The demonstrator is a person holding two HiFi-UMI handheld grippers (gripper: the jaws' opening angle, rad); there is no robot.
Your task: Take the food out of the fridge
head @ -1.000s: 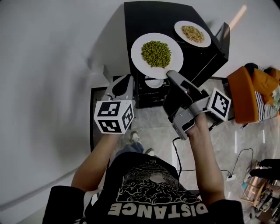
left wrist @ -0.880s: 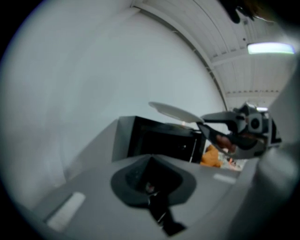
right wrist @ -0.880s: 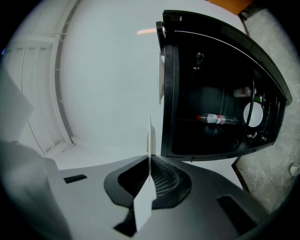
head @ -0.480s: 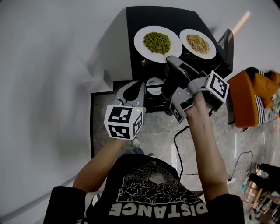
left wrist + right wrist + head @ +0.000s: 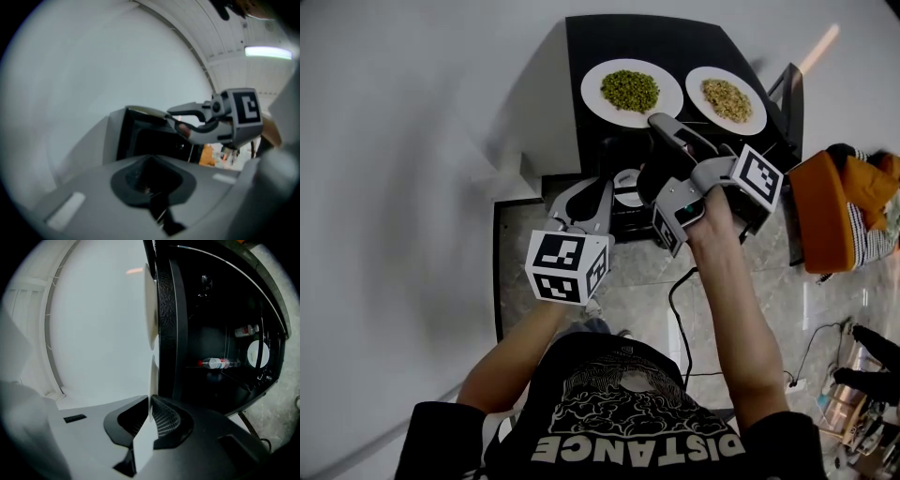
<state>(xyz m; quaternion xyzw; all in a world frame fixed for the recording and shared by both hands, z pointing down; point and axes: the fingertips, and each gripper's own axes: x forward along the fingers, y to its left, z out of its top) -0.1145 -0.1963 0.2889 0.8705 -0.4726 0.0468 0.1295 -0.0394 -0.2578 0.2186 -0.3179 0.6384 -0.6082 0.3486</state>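
The plate of green peas (image 5: 598,105), round and face up, lay level on top of the black fridge (image 5: 656,37), just beside a second plate (image 5: 757,118) of pale food. The right gripper (image 5: 654,120) pinched its near rim. The left gripper (image 5: 584,192) hung lower, before the open fridge, jaws together and empty.

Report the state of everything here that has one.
fridge: door open.
plate of peas: on fridge top, rim gripped.
plate of beige food: on fridge top, untouched.
right gripper: shut on plate of peas.
left gripper: shut, empty.
bottle: lying on fridge shelf.
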